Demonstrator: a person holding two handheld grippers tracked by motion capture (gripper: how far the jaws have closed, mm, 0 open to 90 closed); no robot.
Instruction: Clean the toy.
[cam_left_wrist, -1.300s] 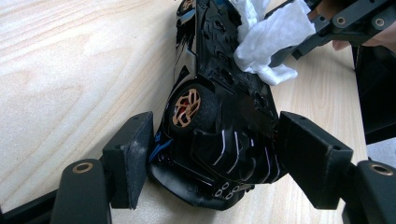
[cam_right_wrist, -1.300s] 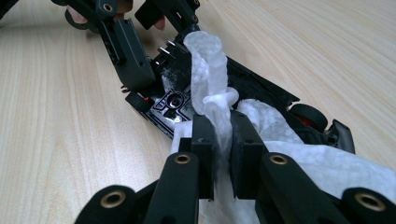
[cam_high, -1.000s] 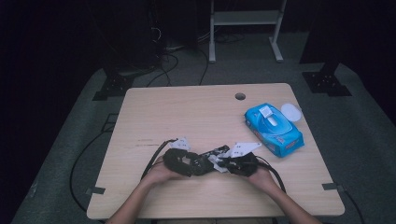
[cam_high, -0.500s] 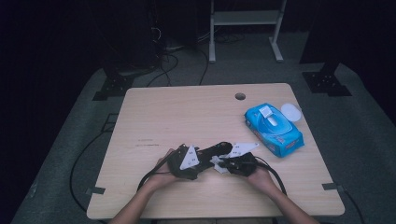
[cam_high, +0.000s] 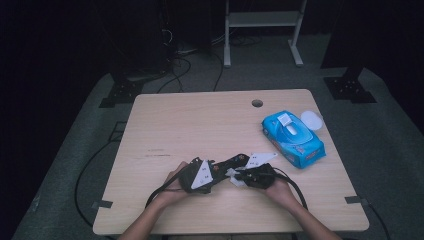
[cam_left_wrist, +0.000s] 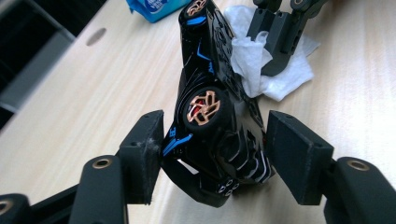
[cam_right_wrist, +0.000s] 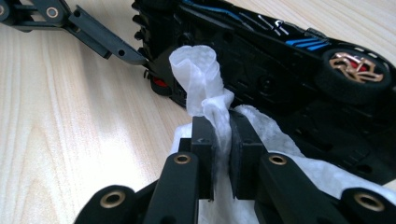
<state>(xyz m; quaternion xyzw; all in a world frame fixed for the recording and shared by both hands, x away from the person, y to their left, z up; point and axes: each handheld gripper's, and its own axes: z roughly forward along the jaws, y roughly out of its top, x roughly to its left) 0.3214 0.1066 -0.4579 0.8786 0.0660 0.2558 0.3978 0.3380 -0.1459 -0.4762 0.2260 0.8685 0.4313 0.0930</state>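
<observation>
A black toy car (cam_left_wrist: 210, 107) with blue stripes and gold wheels lies tipped on its side near the table's front edge (cam_high: 235, 161). My left gripper (cam_left_wrist: 219, 154) has just been closing its jaws on the car's rear end, and both pads sit against its sides. My right gripper (cam_right_wrist: 219, 135) is shut on a bunched white wipe (cam_right_wrist: 196, 79). The wipe rests against the car's dark underside (cam_right_wrist: 280, 60). In the high view the left gripper (cam_high: 217, 170) and the right gripper (cam_high: 236, 177) meet tip to tip over the car.
A blue pack of wipes (cam_high: 292, 137) lies at the right of the wooden table (cam_high: 200, 125), with a round white lid (cam_high: 311, 119) behind it. A cable hole (cam_high: 257, 103) is near the far edge. Cables trail off the front.
My left gripper has slid right up to the car and rolled so that its grey plate faces up. Its jaws have narrowed around the car. The right gripper and wipe stayed put.
</observation>
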